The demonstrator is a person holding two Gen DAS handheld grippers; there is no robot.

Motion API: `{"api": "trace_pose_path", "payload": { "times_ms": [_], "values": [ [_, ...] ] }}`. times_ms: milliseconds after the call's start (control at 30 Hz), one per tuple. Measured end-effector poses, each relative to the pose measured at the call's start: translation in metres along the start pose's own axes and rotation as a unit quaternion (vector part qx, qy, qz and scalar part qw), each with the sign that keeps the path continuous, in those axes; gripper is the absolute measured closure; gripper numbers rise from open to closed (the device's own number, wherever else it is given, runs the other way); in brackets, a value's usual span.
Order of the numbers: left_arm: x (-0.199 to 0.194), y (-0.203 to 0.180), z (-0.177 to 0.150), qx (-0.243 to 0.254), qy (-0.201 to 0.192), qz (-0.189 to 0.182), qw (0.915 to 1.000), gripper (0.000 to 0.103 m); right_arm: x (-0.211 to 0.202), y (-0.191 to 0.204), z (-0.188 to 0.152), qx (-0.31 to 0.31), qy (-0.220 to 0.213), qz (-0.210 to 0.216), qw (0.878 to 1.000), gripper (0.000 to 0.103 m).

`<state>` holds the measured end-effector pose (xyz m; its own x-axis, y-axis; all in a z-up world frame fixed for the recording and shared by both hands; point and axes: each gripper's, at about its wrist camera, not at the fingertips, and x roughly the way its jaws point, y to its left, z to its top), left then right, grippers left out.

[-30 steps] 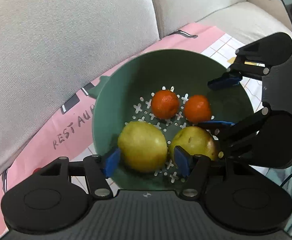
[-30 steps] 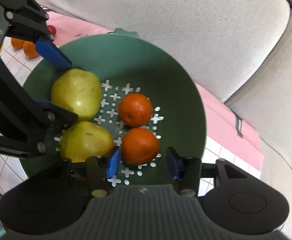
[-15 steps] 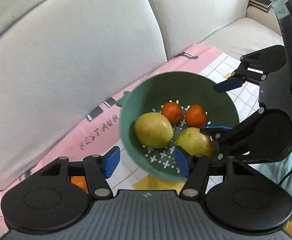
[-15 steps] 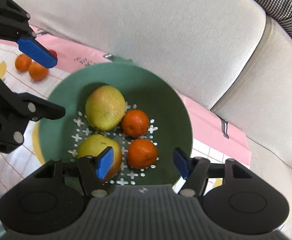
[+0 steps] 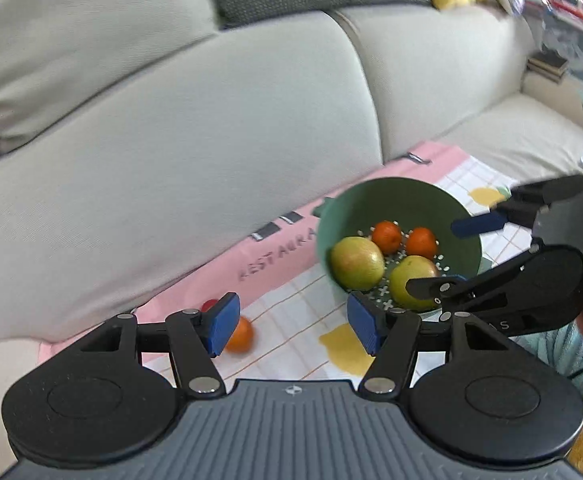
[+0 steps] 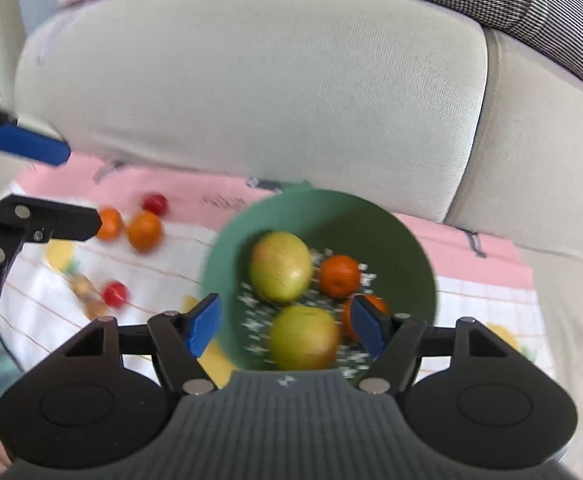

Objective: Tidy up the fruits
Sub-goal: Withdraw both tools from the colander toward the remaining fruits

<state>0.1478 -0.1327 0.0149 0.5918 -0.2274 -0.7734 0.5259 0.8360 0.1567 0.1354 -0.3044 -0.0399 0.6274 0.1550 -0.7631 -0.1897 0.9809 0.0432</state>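
A green colander bowl sits on a pink and white cloth on the sofa seat. It holds two yellow-green pears and two oranges. My left gripper is open and empty, raised back from the bowl's left side. My right gripper is open and empty above the bowl's near rim; it also shows in the left wrist view. Loose oranges and red fruits lie on the cloth left of the bowl.
The cloth lies along the grey sofa backrest. An orange and a red fruit lie near my left fingers. Small brown nuts lie on the cloth. Cushions and books sit far right.
Both grippers have pulled up and back from the bowl, which now looks smaller. The left gripper let go of the pear and stays open. The loose fruit on the cloth came into view.
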Motion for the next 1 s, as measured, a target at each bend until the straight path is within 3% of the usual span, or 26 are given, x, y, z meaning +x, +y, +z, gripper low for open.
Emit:
{"api": "trace_pose_path", "payload": {
  "times_ms": [233,400,767,1000],
  "values": [
    [-0.042,0.031,-0.039,-0.047,-0.043,0.032,0.9974,0.030,-0.019,0.041,-0.015,0.063,-0.055,0.035,0.996,0.033],
    [-0.061,0.053,-0.065,-0.081,-0.061,0.046,0.9938,0.030,-0.018,0.070,-0.028,0.097,-0.072,0.062,0.991,0.033],
    [-0.054,0.080,-0.105,-0.109,-0.045,0.040,0.9922,0.036,-0.001,0.122,-0.049,0.059,-0.081,0.064,0.993,0.035],
    [-0.029,0.079,-0.109,-0.086,-0.024,0.017,0.9958,0.044,0.024,0.135,-0.049,0.033,-0.063,0.075,0.995,0.051]
  ]
}}
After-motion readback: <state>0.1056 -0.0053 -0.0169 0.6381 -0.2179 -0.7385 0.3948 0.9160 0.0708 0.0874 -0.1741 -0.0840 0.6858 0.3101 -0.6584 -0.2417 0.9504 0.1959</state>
